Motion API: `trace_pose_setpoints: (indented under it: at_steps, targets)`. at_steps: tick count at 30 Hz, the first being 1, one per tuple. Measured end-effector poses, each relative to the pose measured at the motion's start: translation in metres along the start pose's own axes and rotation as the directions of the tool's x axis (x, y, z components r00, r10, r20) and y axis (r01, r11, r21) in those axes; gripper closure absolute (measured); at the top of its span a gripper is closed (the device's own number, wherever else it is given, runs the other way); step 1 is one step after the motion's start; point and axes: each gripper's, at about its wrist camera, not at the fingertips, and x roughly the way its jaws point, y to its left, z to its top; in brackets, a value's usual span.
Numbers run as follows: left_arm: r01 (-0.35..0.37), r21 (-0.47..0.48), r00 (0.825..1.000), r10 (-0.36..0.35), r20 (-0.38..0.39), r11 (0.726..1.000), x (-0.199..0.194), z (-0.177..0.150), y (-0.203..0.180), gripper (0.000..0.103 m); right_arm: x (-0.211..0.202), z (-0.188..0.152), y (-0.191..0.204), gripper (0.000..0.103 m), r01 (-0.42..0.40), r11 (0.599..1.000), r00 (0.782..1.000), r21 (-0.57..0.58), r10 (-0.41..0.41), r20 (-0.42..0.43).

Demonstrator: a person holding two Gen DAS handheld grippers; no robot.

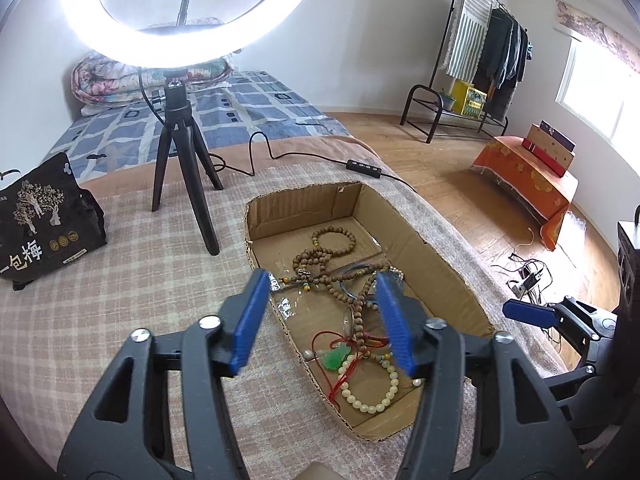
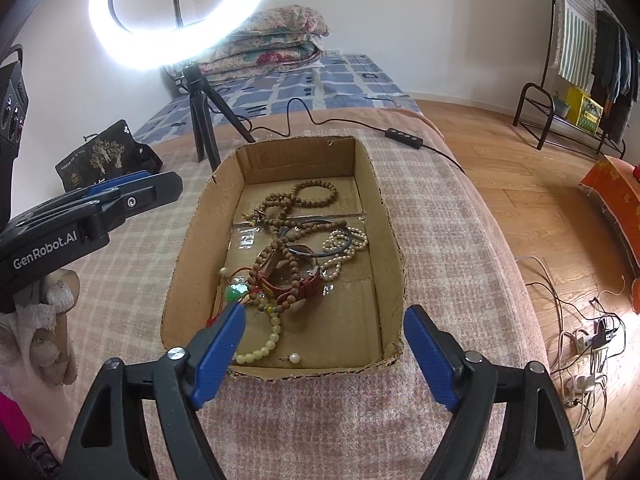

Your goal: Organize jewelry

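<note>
A shallow cardboard box (image 1: 440, 256) (image 2: 188, 252) sits on the checked bed cover. It holds tangled jewelry: brown wooden bead strands (image 1: 320, 260) (image 2: 280, 204), a cream bead bracelet (image 1: 374, 400) (image 2: 260, 348), a green jade pendant on red cord (image 1: 335, 358) (image 2: 236, 292), a pearl strand (image 2: 344, 244), a dark bangle (image 2: 320, 236), a brown leather strap (image 2: 296, 284) and a loose pearl (image 2: 295, 357). My left gripper (image 1: 324, 316) is open and empty above the box. My right gripper (image 2: 324, 356) is open and empty at the box's near edge.
A ring light on a black tripod (image 1: 180, 136) (image 2: 200, 120) stands behind the box, its cable and switch (image 1: 362, 168) (image 2: 404, 136) trailing right. A black printed bag (image 1: 36, 224) (image 2: 104, 156) lies at left. Wooden floor, clothes rack (image 1: 480, 60) and cables (image 2: 580, 340) are at right.
</note>
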Motion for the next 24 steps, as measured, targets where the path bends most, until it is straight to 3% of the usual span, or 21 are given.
trace_pose_setpoints:
  at_steps: [7,24]
  targets:
    - [-0.009,-0.013,1.000,0.010,0.020,1.000,-0.005,0.001,0.000,0.024,-0.003,0.002,-0.002,0.002,0.063,0.998,0.998,0.016,-0.063,0.012]
    - [-0.031,-0.007,0.999,0.031,0.038,1.000,-0.022,-0.003,0.001,0.023,-0.023,0.008,-0.005,0.001,0.105,0.993,0.992,0.046,-0.108,0.071]
